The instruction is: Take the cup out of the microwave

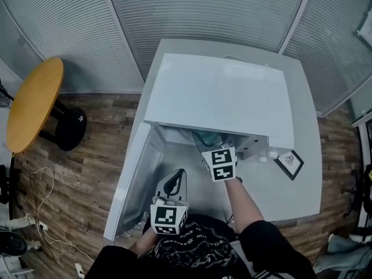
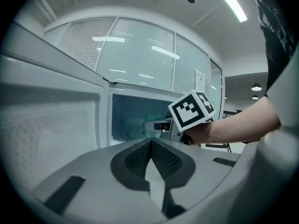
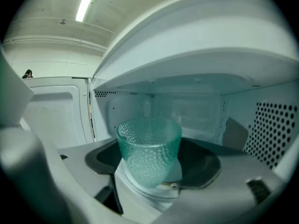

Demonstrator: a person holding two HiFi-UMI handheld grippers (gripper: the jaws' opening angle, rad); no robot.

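Note:
A white microwave (image 1: 221,92) stands on a white table, its door (image 1: 135,179) swung open to the left. The cup (image 3: 149,155) is a green dimpled glass, upright at the mouth of the cavity. My right gripper (image 3: 152,176) is shut on it, one dark pad on each side. In the head view the cup (image 1: 206,137) shows just under the microwave's front edge, ahead of the right gripper (image 1: 212,150). My left gripper (image 1: 177,178) is shut on nothing, low in front of the open door. In its own view the left gripper (image 2: 152,141) faces the cavity and the right gripper (image 2: 156,125).
The white table (image 1: 305,185) extends to the right of the microwave and holds a small black-framed card (image 1: 289,163). A round yellow table (image 1: 32,103) stands at the left on the wood floor. Cables (image 1: 40,208) lie on the floor at the lower left.

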